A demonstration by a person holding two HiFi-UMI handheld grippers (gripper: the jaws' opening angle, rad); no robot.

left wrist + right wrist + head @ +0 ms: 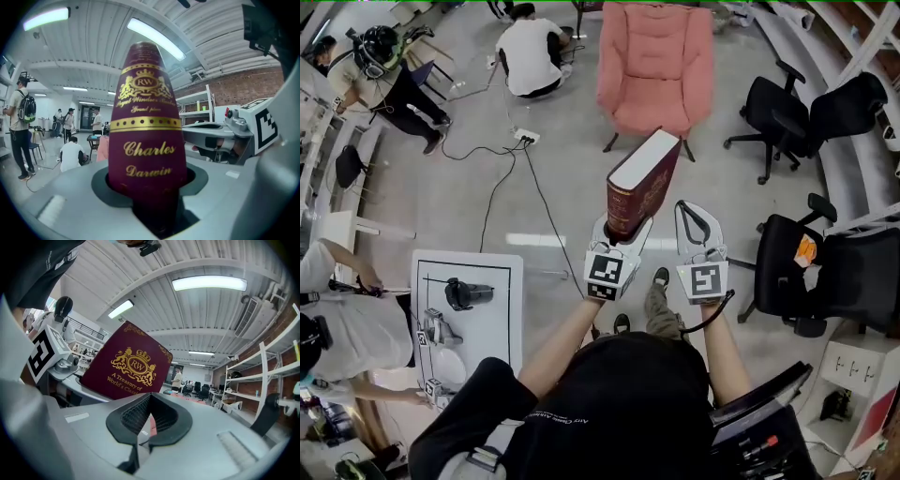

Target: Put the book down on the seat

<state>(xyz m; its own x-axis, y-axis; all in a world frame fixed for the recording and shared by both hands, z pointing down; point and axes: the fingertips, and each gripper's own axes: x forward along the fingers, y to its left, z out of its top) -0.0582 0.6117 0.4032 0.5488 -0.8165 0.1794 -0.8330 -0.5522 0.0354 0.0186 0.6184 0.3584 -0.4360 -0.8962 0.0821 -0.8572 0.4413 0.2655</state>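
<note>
A thick maroon book (643,184) with gold lettering stands upright in my left gripper (622,234), whose jaws are shut on its lower end. In the left gripper view the book's spine (145,136) fills the middle, rising from between the jaws. My right gripper (699,225) is beside it on the right, shut with nothing in it. In the right gripper view the closed pads (140,413) show in front, with the book's cover (127,367) up to the left. The pink armchair (656,66) stands farther ahead on the floor, its seat empty.
Black office chairs (802,111) (830,272) stand at the right. A white table (492,323) with devices is at the left. A power strip and cables (525,159) lie on the floor left of the armchair. A person (530,56) crouches there, with others at the left edge.
</note>
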